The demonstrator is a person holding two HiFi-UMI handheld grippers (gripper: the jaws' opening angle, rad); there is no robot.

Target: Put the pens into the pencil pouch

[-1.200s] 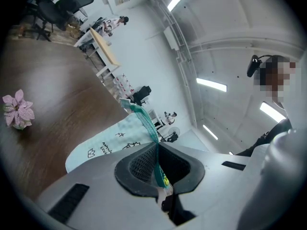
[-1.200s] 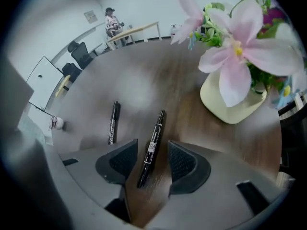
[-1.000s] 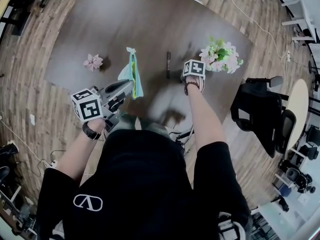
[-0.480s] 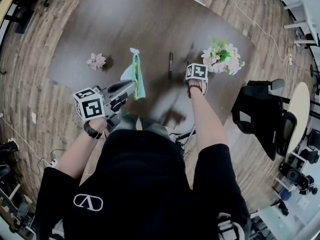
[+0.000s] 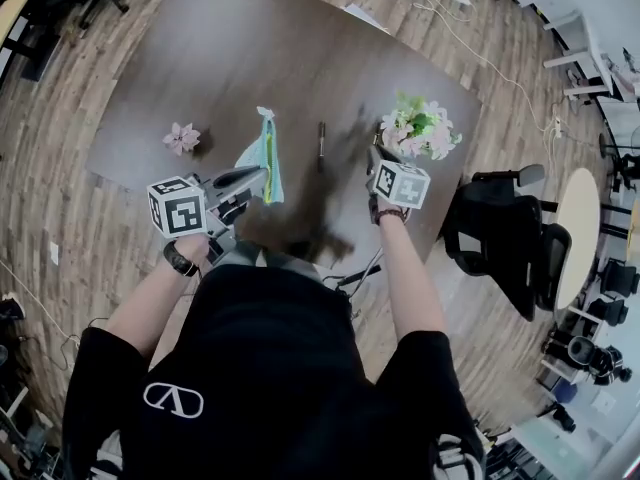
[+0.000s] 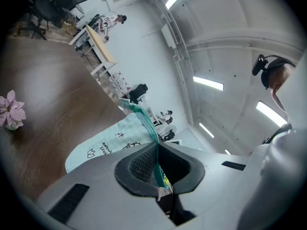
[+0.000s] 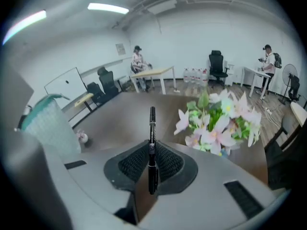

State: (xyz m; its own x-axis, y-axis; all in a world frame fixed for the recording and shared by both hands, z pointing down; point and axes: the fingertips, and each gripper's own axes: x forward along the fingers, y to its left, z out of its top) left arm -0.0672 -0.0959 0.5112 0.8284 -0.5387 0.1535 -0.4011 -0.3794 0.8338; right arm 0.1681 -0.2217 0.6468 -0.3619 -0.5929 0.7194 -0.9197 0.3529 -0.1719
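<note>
My left gripper (image 5: 262,174) (image 6: 159,176) is shut on the green zipper edge of a pale blue pencil pouch (image 5: 265,154) (image 6: 103,145), which stands upright on the dark table (image 5: 250,48). My right gripper (image 5: 374,156) (image 7: 152,162) is shut on a black pen (image 7: 152,128) that sticks straight out past its jaws, lifted above the table just in front of the flower bunch. In the head view the held pen is hidden by the gripper. A second black pen (image 5: 321,140) lies on the table between the pouch and the right gripper.
A bunch of pink and white flowers (image 5: 420,128) (image 7: 218,123) stands at the table's right end. A small pink flower (image 5: 181,138) (image 6: 10,110) (image 7: 82,137) sits left of the pouch. A black office chair (image 5: 500,228) is beside the table's right edge.
My right gripper has come up off the table with a pen in its jaws. The left gripper and the pouch have stayed put, and the other pen still lies on the table.
</note>
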